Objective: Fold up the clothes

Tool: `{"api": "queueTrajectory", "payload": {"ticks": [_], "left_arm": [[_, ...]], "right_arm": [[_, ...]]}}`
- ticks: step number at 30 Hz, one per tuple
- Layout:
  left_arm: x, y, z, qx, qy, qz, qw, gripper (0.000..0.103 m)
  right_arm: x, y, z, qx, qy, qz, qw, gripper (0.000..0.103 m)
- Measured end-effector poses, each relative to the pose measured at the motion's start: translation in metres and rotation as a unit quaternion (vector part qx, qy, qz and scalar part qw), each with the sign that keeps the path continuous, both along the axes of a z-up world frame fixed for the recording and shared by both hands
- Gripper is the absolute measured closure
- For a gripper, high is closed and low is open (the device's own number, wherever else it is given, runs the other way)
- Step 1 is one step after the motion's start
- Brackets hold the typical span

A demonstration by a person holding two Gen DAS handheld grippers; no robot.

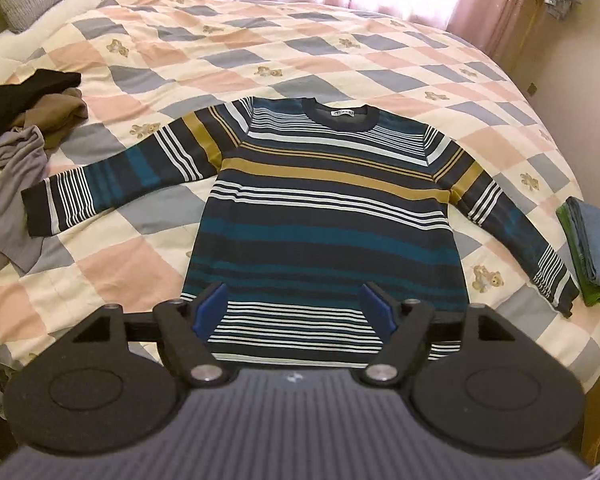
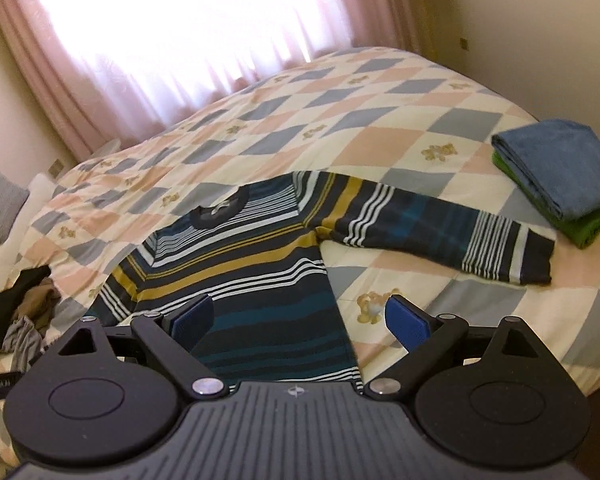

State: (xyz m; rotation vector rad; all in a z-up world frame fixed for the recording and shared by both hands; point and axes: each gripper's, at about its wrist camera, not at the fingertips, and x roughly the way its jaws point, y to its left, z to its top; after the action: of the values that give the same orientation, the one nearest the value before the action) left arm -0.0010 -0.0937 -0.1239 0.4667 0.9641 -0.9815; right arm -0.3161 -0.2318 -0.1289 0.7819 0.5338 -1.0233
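Striped sweater [image 1: 324,216] laid flat, front up, sleeves spread, on the quilted bed [image 1: 260,52]; folding not begun. Left claw [image 1: 296,312] and right claw [image 2: 300,320] hover above the hem, wide open and empty. Next: take a sleeve inward. Unfolded heap [image 1: 24,120] and folded stack [image 2: 560,176] lie clear at either side.

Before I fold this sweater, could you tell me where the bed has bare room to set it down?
The widest free patch is quilt beyond the striped sweater's collar, towards the curtains. The left edge is crowded by loose clothes near that sleeve's cuff; the right edge holds the folded blue and green stack beside the other cuff.
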Motion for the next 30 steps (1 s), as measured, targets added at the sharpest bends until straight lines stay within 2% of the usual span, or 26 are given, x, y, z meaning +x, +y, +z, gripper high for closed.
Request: {"api": "queueTrajectory", "payload": {"ticks": [10,30], "left_arm": [[-0.03,-0.004,-0.009,0.034,-0.017,-0.006,0.9993,0.03],[-0.046,-0.003,-0.033,0.084,-0.018,-0.022,0.9961,0.029]], "right_arm": [[0.001,0.002,-0.011,0.011,0.009,0.054,0.998,0.008],[0.002,0.012,-0.033,0.053,0.039,0.078,0.995,0.008]]}}
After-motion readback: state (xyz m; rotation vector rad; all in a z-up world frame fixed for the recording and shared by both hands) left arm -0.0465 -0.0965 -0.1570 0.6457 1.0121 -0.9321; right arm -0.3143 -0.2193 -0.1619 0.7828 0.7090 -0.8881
